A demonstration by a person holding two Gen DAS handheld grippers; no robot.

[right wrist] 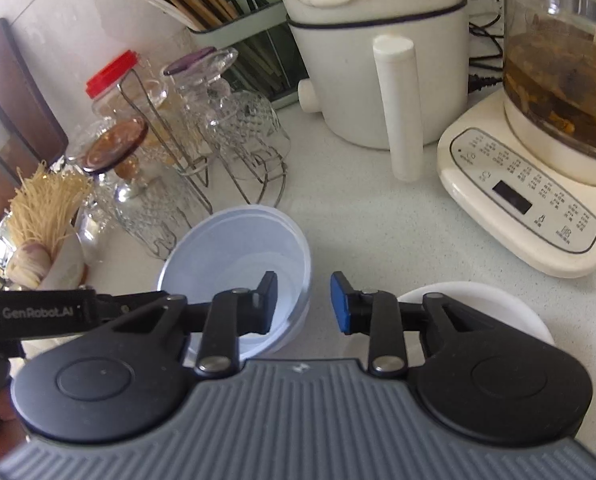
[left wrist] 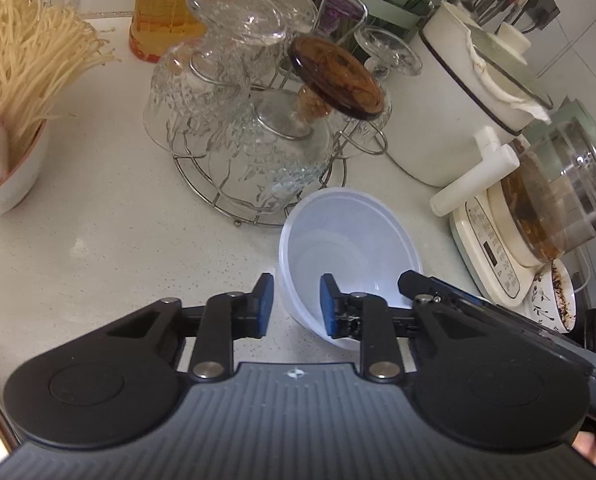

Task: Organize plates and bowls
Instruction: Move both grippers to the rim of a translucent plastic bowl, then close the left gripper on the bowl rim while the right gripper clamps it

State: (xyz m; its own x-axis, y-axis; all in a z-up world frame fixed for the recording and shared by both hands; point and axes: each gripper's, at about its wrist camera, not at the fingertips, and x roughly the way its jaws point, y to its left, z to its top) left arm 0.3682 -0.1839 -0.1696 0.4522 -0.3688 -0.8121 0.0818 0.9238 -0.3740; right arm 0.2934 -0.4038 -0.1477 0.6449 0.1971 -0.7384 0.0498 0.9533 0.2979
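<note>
A translucent white plastic bowl [left wrist: 349, 248] sits tilted on the white counter, also in the right wrist view [right wrist: 238, 252]. My left gripper [left wrist: 296, 304] is open, its fingers straddling the bowl's near left rim, not clamped. My right gripper [right wrist: 303, 303] is open, its left finger [right wrist: 268, 300] inside the bowl's right rim and its right finger outside; it also shows in the left wrist view [left wrist: 421, 280]. A second white bowl [right wrist: 477, 300] lies under my right gripper's right side.
A wire rack of upturned glasses [left wrist: 254, 128] stands just behind the bowl. A white pot with handle [right wrist: 377, 60] and a kettle on its cream base [right wrist: 537, 200] stand right. A bowl of noodles [left wrist: 14, 80] stands left. A patterned dish [left wrist: 553, 300] leans by the kettle base.
</note>
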